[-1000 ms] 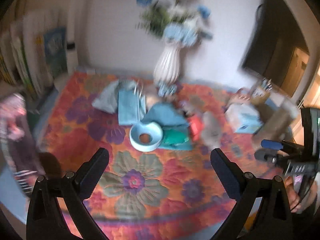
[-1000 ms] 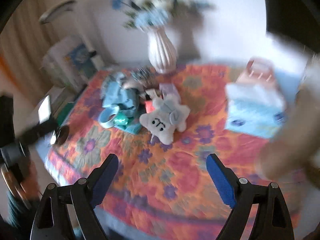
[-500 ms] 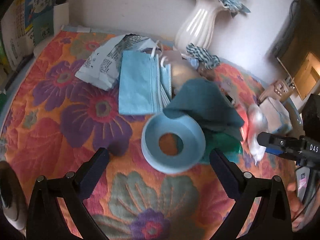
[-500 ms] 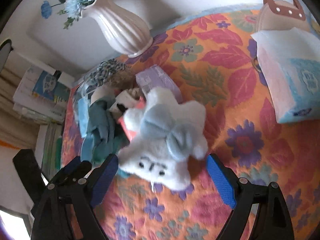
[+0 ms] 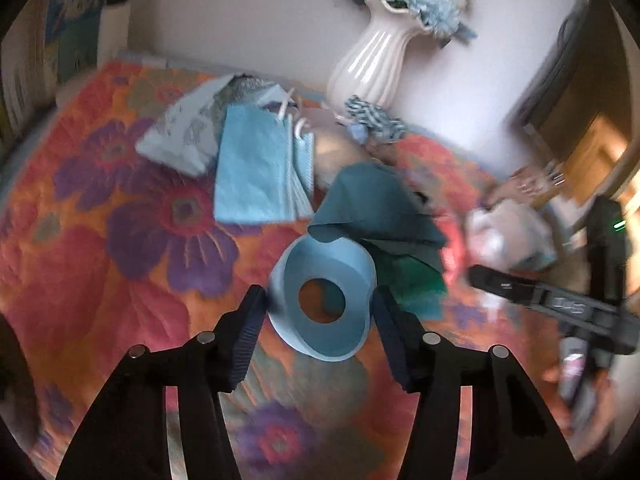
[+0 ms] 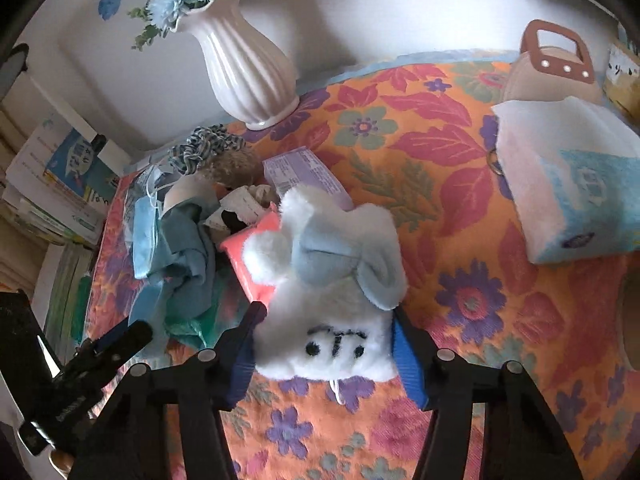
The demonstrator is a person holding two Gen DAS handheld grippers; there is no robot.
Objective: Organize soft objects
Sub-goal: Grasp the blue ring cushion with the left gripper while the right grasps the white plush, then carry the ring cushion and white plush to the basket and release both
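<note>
Counted on the floral tablecloth (image 6: 460, 184): 1 white ribbed vase (image 6: 248, 68) of blue flowers, 1 white plush toy (image 6: 332, 280), 1 light blue ring (image 5: 324, 300), 1 tissue pack (image 6: 572, 184), 1 lilac packet (image 6: 304, 176), 1 coral pouch (image 6: 248, 252), 1 striped scrunchie (image 6: 208, 148), 1 teal cloth (image 5: 376, 208), 1 stack of blue face masks (image 5: 260, 172) — number of masks unclear. Also 2 grippers: left gripper (image 5: 320, 308), right gripper (image 6: 324, 340).

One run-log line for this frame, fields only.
left gripper: around blue ring, closing | right gripper: around white plush toy, closing | surface: floral cloth | lift: not yet
</note>
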